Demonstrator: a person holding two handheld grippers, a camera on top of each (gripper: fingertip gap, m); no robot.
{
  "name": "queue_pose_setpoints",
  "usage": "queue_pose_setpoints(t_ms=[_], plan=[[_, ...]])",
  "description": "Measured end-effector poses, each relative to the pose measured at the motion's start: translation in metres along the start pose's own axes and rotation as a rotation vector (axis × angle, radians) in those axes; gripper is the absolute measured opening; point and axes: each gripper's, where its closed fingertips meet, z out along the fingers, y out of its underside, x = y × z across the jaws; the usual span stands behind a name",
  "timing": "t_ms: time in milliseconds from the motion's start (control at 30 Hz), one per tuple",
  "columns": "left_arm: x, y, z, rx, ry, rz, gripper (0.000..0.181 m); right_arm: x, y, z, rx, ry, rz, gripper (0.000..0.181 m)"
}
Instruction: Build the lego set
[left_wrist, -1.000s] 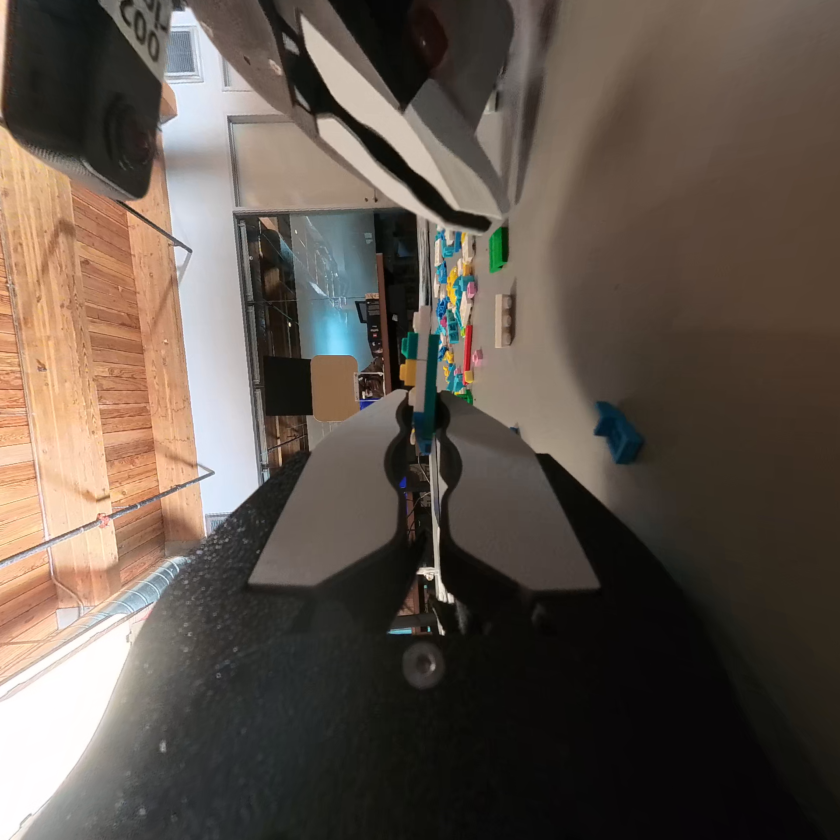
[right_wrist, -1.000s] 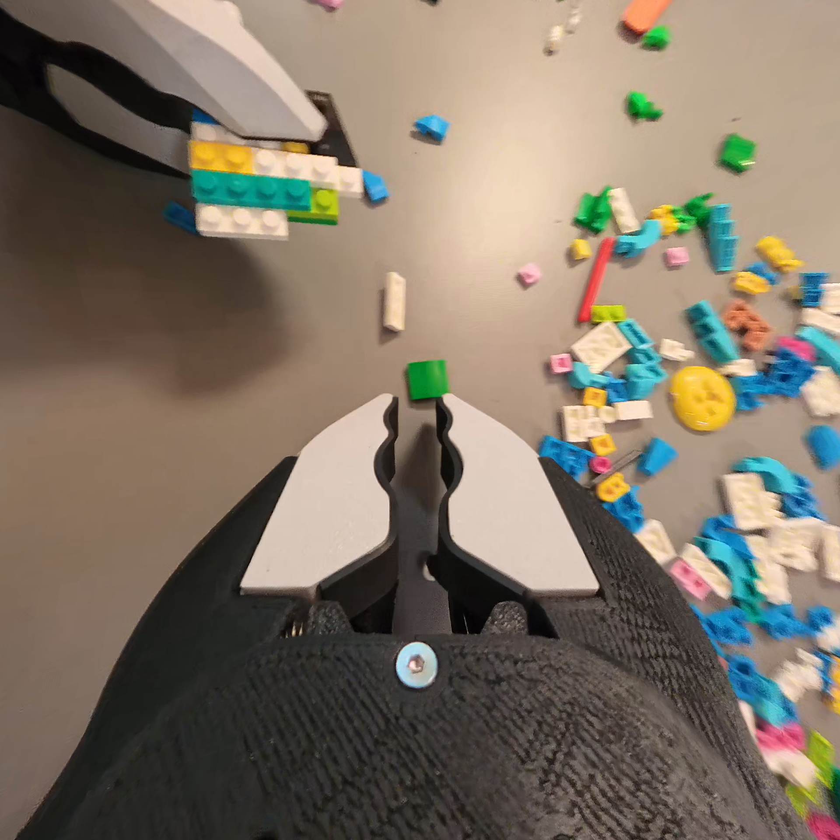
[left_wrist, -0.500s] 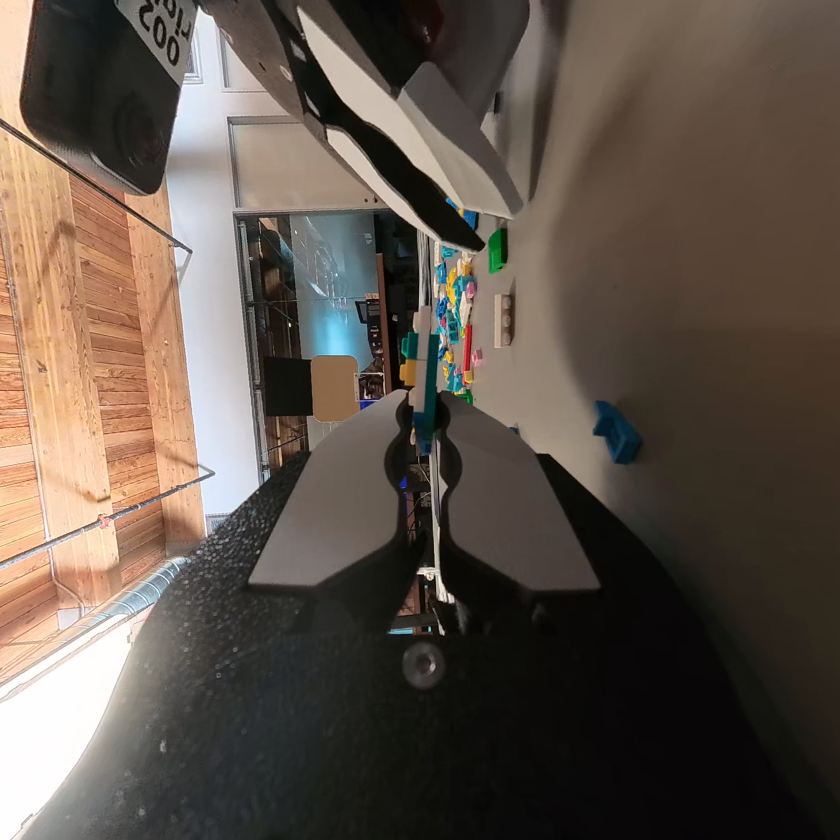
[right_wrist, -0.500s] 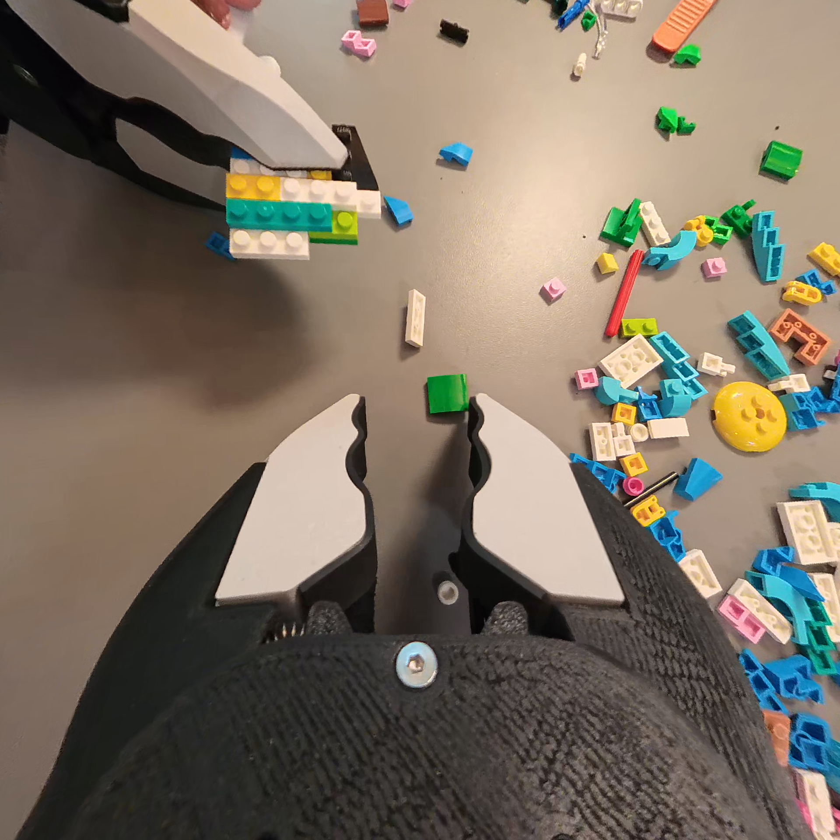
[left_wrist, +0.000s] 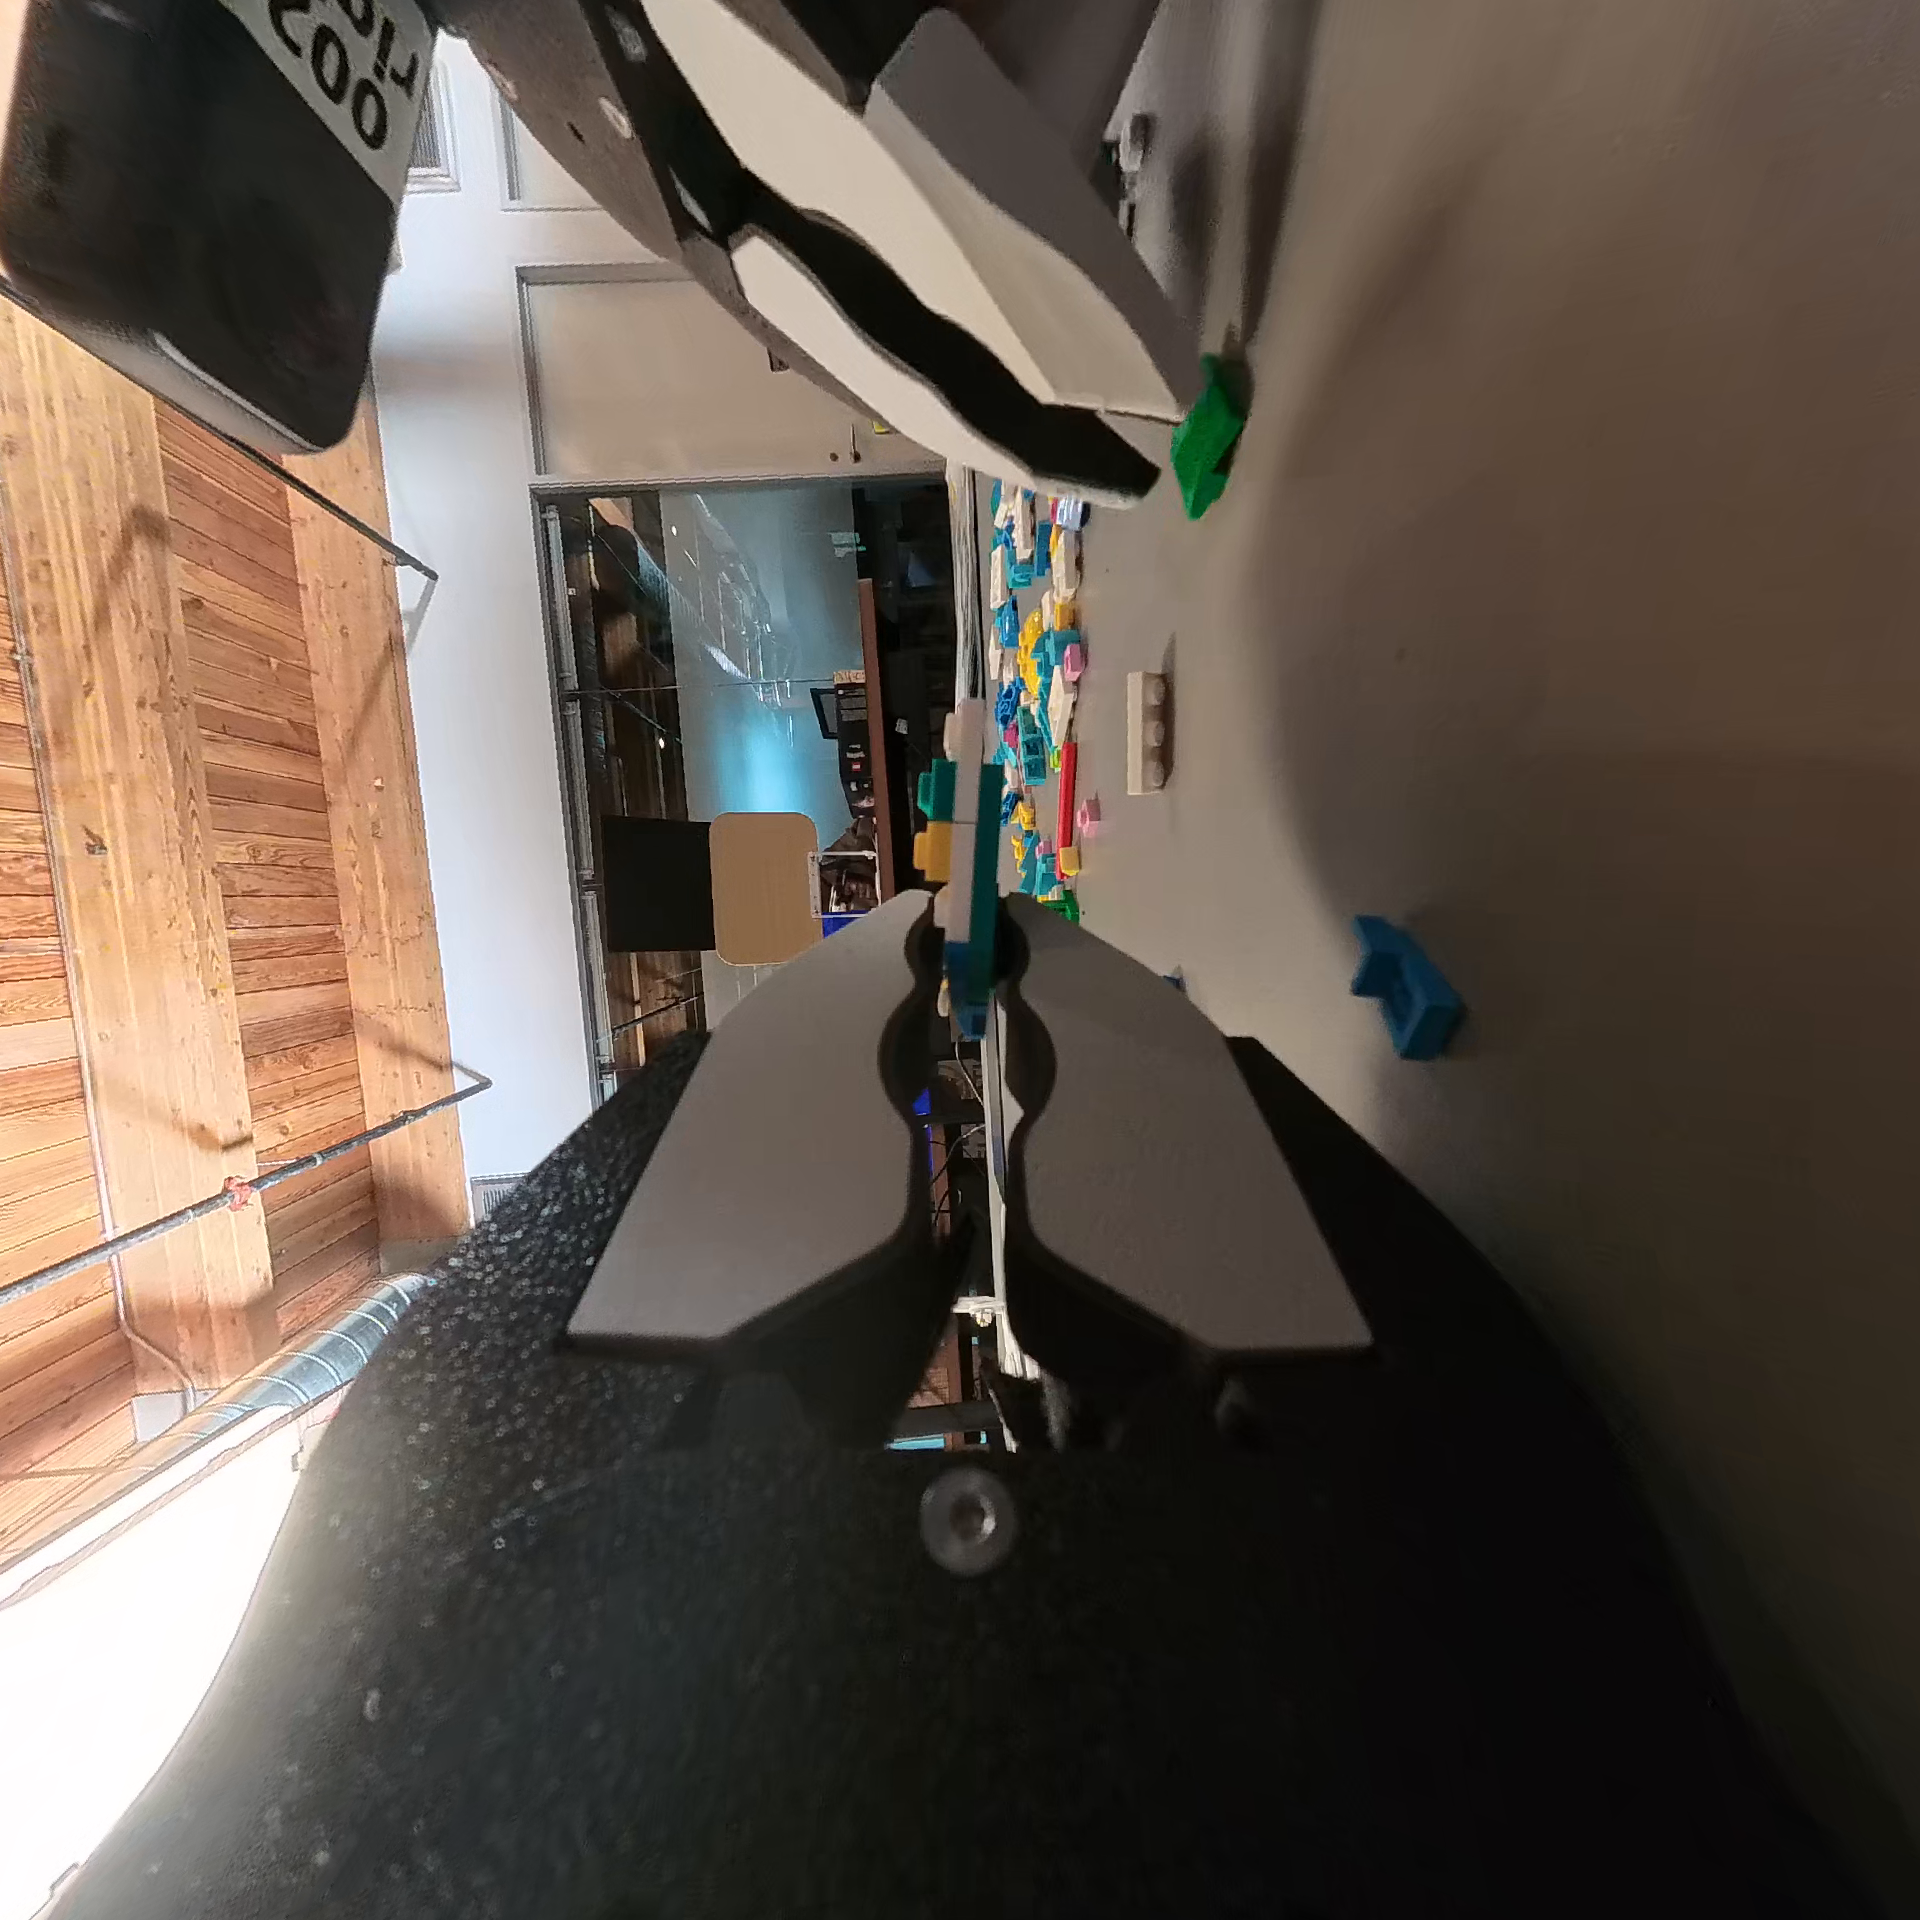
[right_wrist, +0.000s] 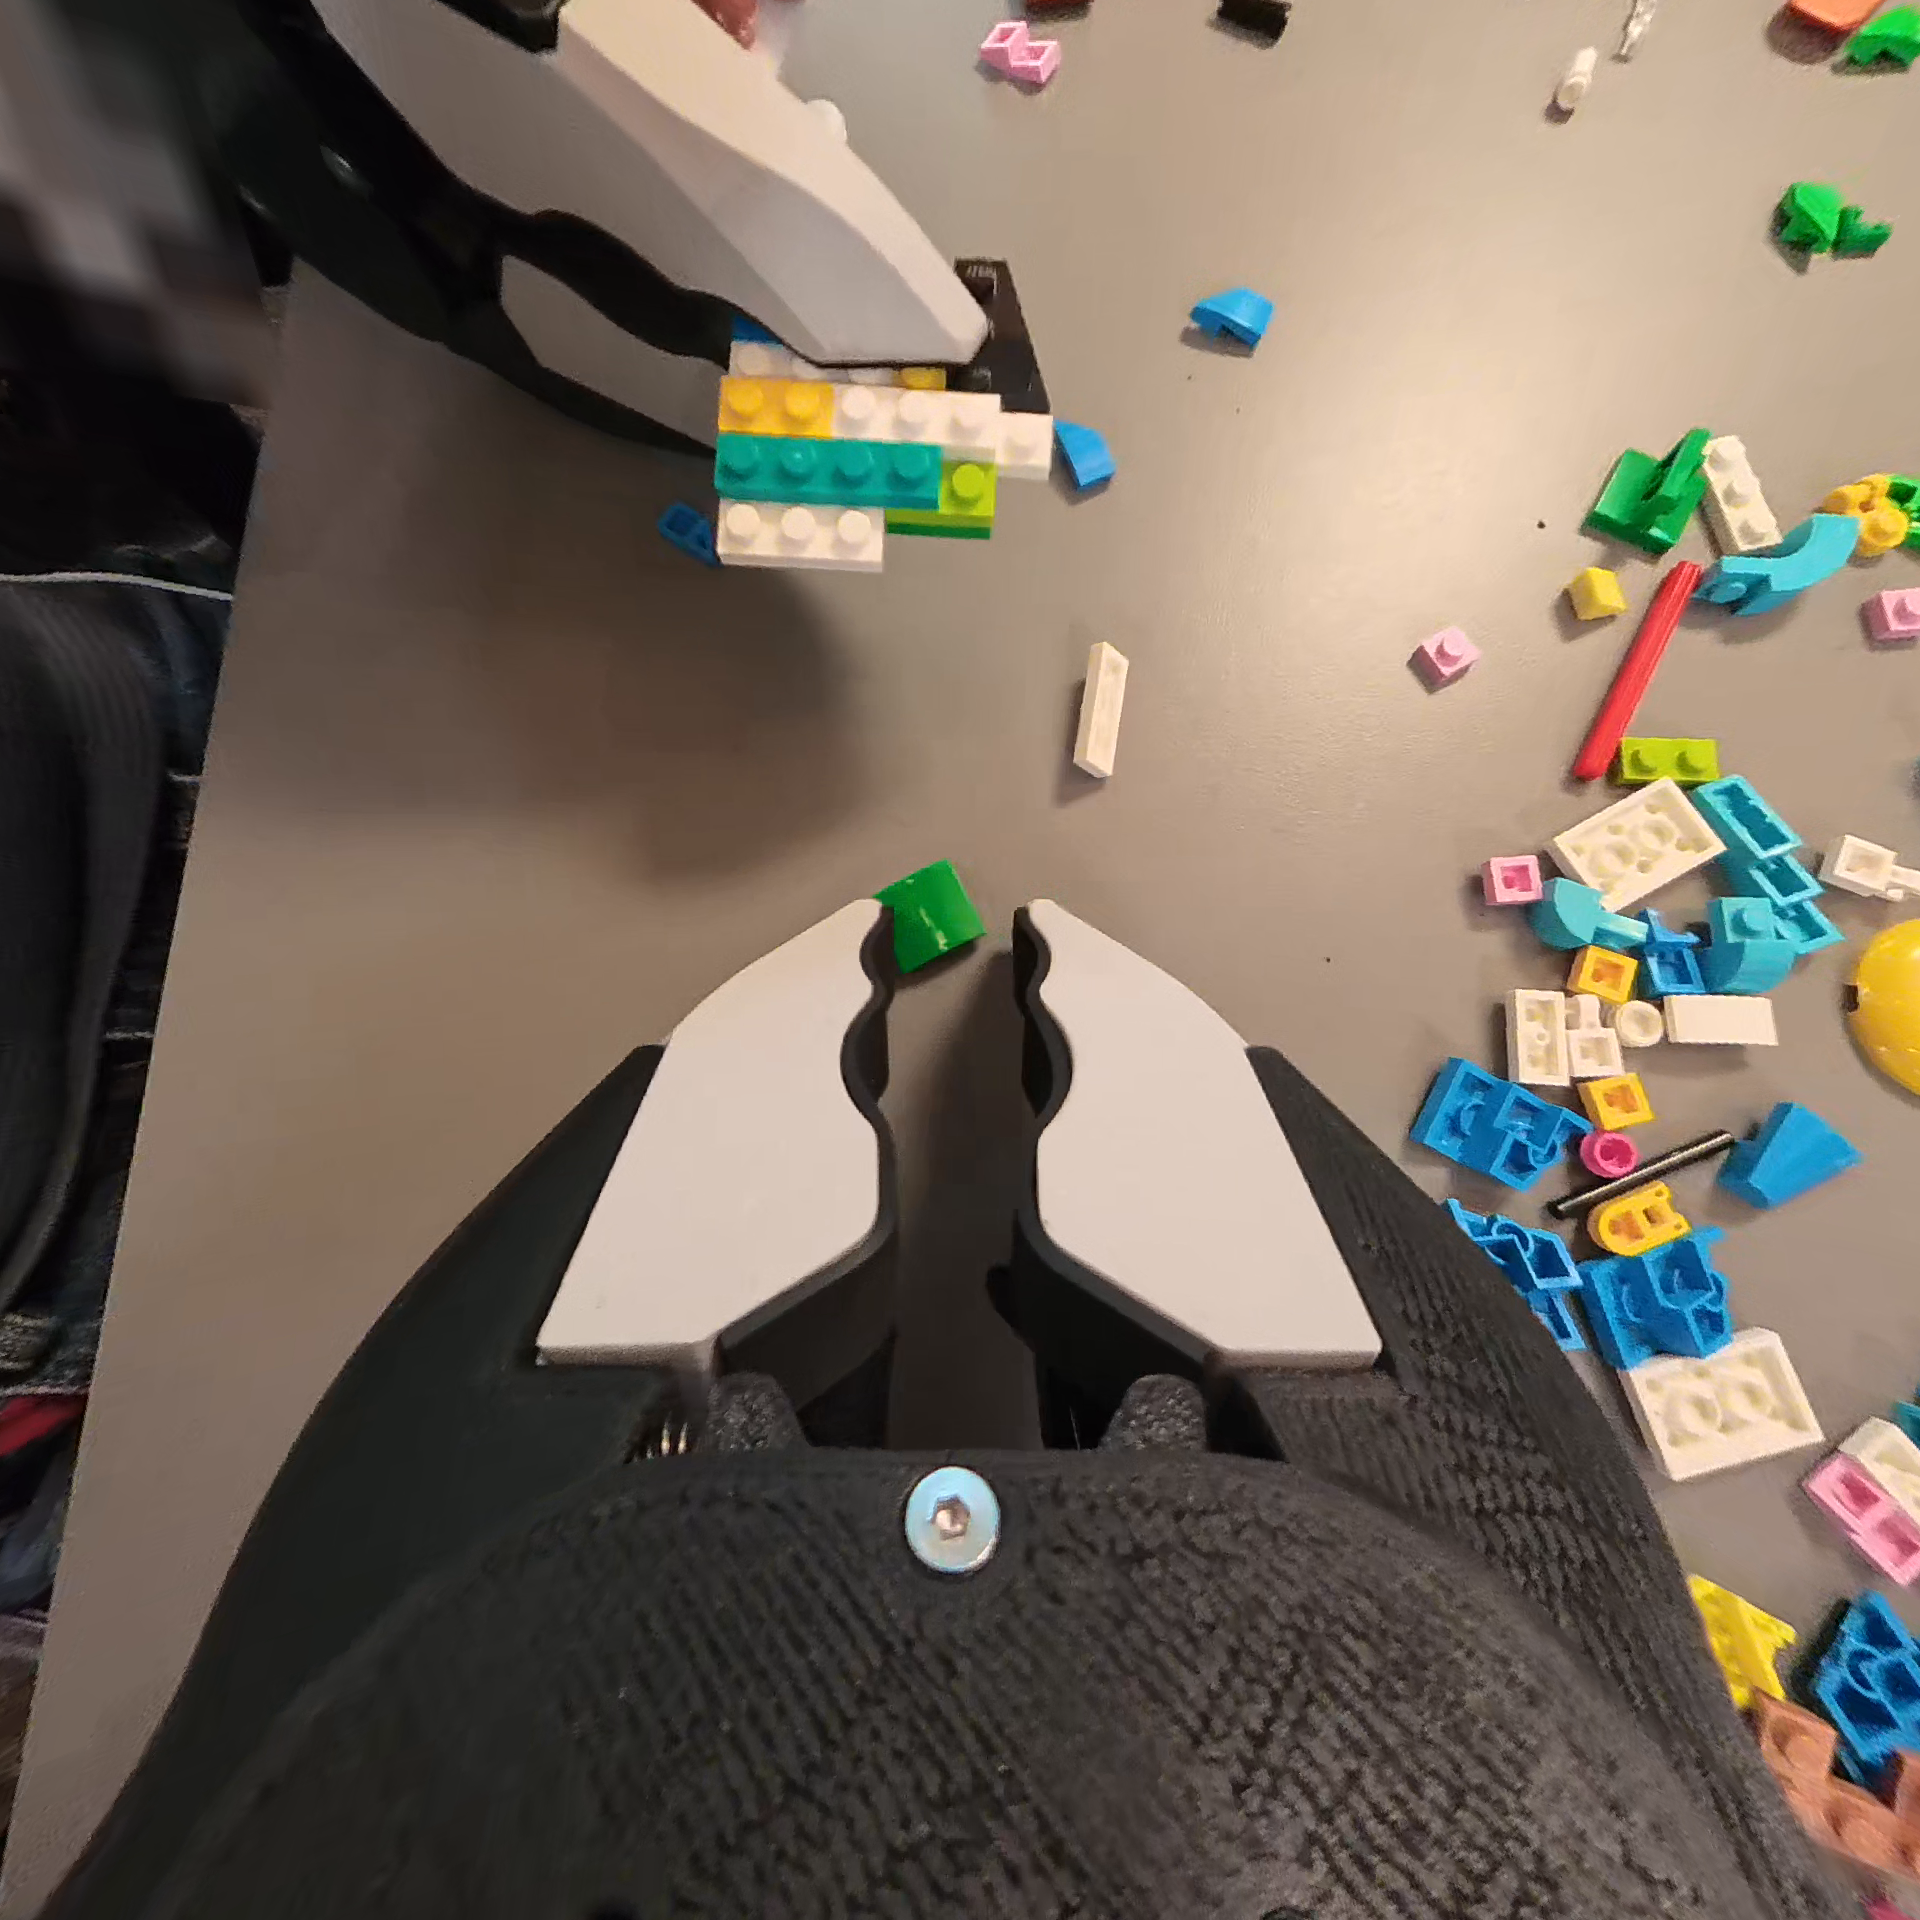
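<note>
My left gripper (left_wrist: 971, 920) is shut on a part-built lego model (left_wrist: 966, 831) of white, yellow, teal and lime bricks, held edge-on above the grey table. The right wrist view shows the model (right_wrist: 852, 468) at the upper left under the left gripper's finger. My right gripper (right_wrist: 951, 920) is open, low over the table, with a small green brick (right_wrist: 930, 920) between its tips. The brick is turned askew and touches the left fingertip (right_wrist: 831, 935). In the left wrist view the right gripper (left_wrist: 1164, 447) is at the top with the green brick (left_wrist: 1205, 436) at its tips.
A white plate (right_wrist: 1101, 709) lies between the green brick and the model. Small blue pieces (right_wrist: 1081, 452) lie near the model. A dense spread of loose bricks (right_wrist: 1662, 1039) fills the right side. The table edge (right_wrist: 223, 831) and a person's dark clothing are at left. Left tips to right tips: about 8 cm. About 4 cm separates my right fingertips from the white plate (right_wrist: 1101, 709).
My right gripper opened wide, moved forward onto the green brick, then narrowed around it. The brick has turned. The left gripper with the model has barely moved.
</note>
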Motion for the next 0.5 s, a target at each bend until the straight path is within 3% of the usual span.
queue_pose_setpoints(t_ms=[33, 500], plan=[[0.000, 0.000, 0.000, 0.000, 0.001, 0.000, 0.008, 0.000, 0.000, 0.000, -0.003, 0.002, -0.005, 0.020], [0.000, 0.001, 0.001, -0.002, 0.004, 0.002, 0.008, -0.018, 0.010, -0.003, -0.053, -0.108, -0.006, 0.013]])
